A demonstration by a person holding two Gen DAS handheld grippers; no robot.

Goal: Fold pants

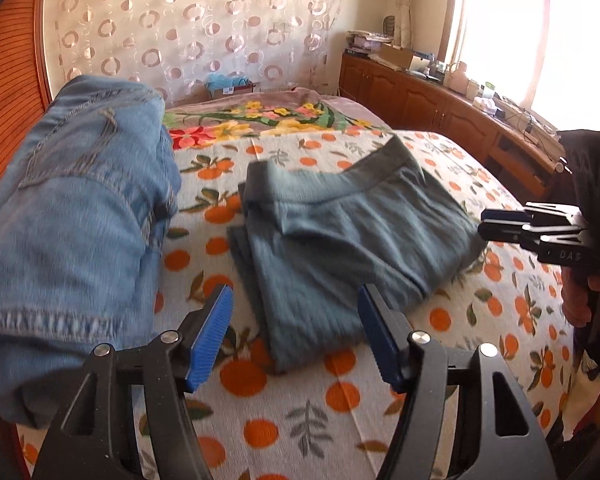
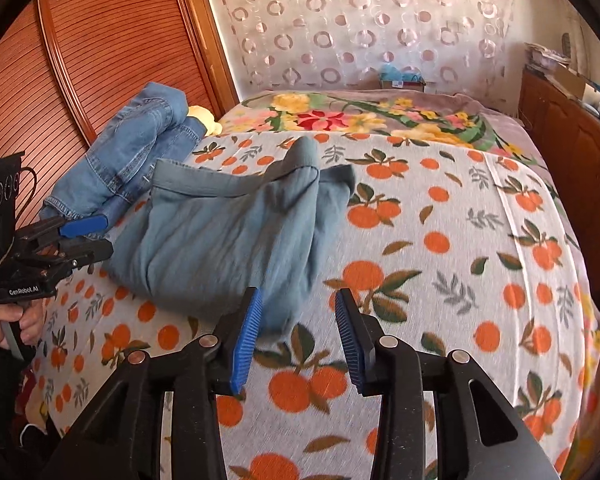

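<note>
Bedroom setup today, with everything laid out on a bed covered by an orange-print sheet (image 2: 420, 240). So the teal pants (image 1: 340, 236) are sitting roughly mid-bed, folded into a chunky bundle with the waistband (image 1: 364, 176) on the far side. From the right wrist view the same pants (image 2: 228, 232) look a bit lumpier, with one corner poking up at the back.

My left gripper (image 1: 296, 336) is hanging just in front of the near edge of the pants, jaws spread wide, blue pads (image 1: 212, 336) holding nothing. My right gripper (image 2: 298, 338) is over bare sheet just off the pants' right edge; its left pad overlaps the fabric in the picture, but I can't tell if it's actually touching. Jaws are apart there too, nothing between them. In the left wrist view the right one shows side-on at the far right, fingers stacked on each other so the gap doesn't read from there.

Just left of the pants there's a pair of blue jeans (image 1: 72, 216), folded over and lying along the bed's left edge next to a slatted wooden panel (image 2: 100, 52). Further back a floral blanket (image 1: 260, 120) covers the head end of the bed, then a sheer curtain with rings (image 1: 196, 20). Along the right wall runs a wooden cabinet (image 1: 420, 92) with clutter on top, under a bright window (image 1: 520, 32).
</note>
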